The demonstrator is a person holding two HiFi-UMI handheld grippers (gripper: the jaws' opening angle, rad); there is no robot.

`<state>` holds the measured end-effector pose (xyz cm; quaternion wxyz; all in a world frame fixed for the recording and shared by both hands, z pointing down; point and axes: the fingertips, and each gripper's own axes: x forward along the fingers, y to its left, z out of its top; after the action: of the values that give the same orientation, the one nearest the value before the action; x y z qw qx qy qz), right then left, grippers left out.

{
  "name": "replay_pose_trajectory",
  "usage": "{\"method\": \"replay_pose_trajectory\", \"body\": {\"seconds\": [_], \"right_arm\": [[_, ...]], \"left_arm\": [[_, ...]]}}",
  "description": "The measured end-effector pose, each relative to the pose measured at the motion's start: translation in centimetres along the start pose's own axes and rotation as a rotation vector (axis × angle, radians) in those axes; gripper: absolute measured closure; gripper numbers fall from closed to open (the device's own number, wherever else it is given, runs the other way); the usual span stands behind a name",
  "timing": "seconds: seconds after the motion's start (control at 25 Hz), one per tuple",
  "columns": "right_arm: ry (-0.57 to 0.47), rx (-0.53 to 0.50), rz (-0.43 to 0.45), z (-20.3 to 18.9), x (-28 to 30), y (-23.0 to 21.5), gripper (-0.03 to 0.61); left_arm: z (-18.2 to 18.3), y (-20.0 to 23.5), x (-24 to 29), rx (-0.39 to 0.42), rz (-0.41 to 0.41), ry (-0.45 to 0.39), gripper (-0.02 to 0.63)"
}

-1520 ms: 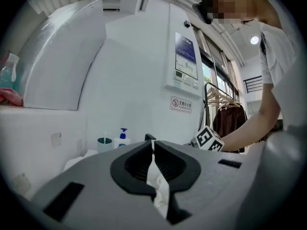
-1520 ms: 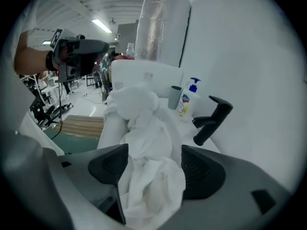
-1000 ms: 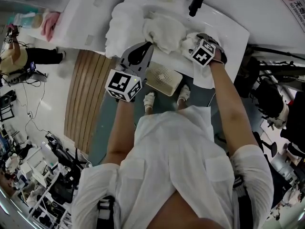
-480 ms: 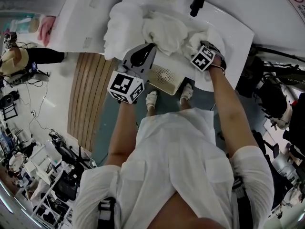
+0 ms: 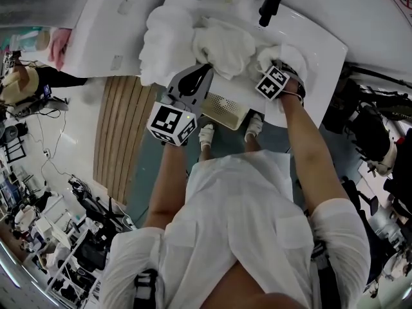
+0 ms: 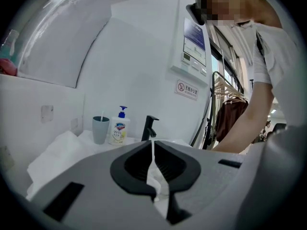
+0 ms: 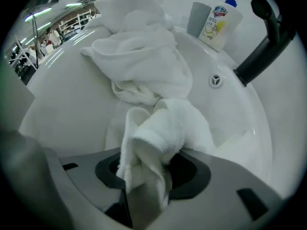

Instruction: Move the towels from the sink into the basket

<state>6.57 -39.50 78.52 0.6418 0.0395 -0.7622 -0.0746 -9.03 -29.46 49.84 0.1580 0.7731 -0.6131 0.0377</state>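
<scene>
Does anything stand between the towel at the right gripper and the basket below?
The right gripper, whose jaws have just been closing, has the towel between them in the sink. Its front rim must be cleared; the left gripper seems to hang partly over the basket.

Right gripper [image 7: 144, 190] lowered, jaws closing on towel [image 7: 165, 126].

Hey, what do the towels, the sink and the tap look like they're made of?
The towels are likely white cotton terry: they fall in soft folds and show a fuzzy, looped nap. The sink is probably glazed ceramic, though it could be resin: it is smooth, glossy white and catches light reflections. The tap seems to be metal with a matte black coating: it shows hardly any shine.
</scene>
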Motion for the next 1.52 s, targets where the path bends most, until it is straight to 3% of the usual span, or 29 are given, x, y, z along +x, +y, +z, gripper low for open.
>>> {"method": "replay_pose_trajectory", "body": {"seconds": [0.2, 0.36, 0.72, 1.52], "right_arm": [[0.007, 0.005, -0.041, -0.2, 0.0, -0.6, 0.453], [-0.008, 0.025, -0.069, -0.3, -0.6, -0.8, 0.474], [-0.126, 0.134, -0.126, 0.6, -6.0, -1.0, 0.480], [-0.392, 0.344, -0.403, 1.5, -23.2, -1.0, 0.480]], "left_arm": [[-0.2, 0.0, 0.2, -0.004, -0.001, 0.000, 0.592], [0.0, 0.3, -0.1, -0.005, 0.003, -0.005, 0.592], [1.1, 0.5, -1.6, 0.006, -0.001, -0.031, 0.592], [5.9, -0.5, -5.4, 0.058, -0.068, -0.113, 0.592]]}}
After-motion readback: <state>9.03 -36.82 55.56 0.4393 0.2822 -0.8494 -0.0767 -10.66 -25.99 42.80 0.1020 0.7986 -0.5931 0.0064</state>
